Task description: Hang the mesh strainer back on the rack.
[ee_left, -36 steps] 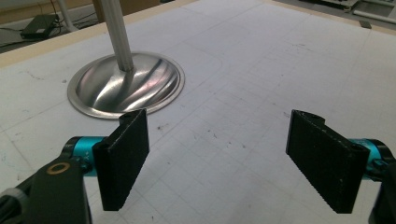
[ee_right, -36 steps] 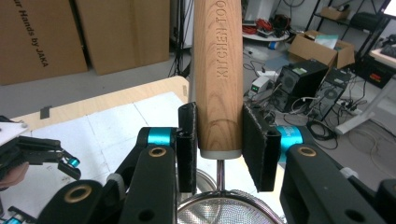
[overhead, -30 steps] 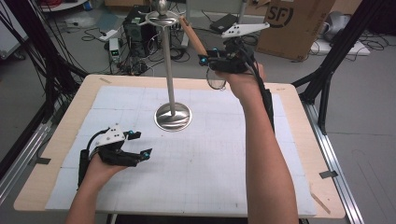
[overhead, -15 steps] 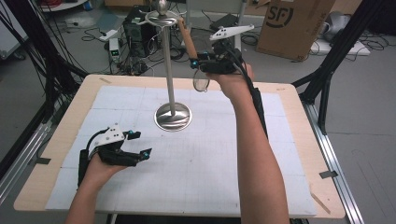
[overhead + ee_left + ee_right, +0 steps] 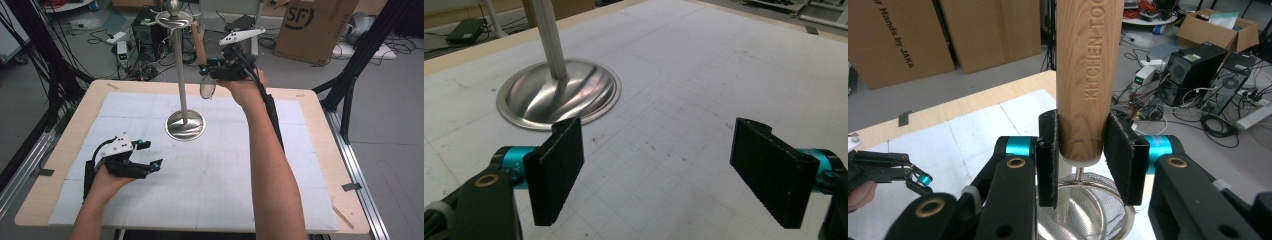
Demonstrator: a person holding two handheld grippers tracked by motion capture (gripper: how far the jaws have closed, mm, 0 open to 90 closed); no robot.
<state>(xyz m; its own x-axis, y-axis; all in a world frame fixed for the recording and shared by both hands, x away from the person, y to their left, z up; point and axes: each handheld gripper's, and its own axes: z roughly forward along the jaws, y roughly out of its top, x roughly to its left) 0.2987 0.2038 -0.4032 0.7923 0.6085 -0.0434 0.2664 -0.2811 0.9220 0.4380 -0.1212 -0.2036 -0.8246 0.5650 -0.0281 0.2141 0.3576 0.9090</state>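
Note:
A small mesh strainer with a wooden handle (image 5: 199, 42) hangs upright, its sieve bowl (image 5: 207, 89) at the bottom. My right gripper (image 5: 204, 67) is shut on the lower end of that handle (image 5: 1088, 65), with the mesh (image 5: 1088, 210) just under the jaws. It is held high, just right of the metal stand's pole (image 5: 181, 75) and below the stand's top ring (image 5: 173, 19). My left gripper (image 5: 151, 154) rests on the white mat at the front left, open and holding nothing (image 5: 659, 165). The stand's round base (image 5: 559, 92) lies just ahead of it.
The wooden table edge (image 5: 35, 200) frames the white mat. Behind the table, the floor holds cardboard boxes (image 5: 312, 25), computer cases (image 5: 145, 27) and loose cables. Black frame posts (image 5: 360, 55) stand at the table's far corners.
My right gripper has carried the strainer leftward, closer to the stand's pole. The left gripper has stayed where it was.

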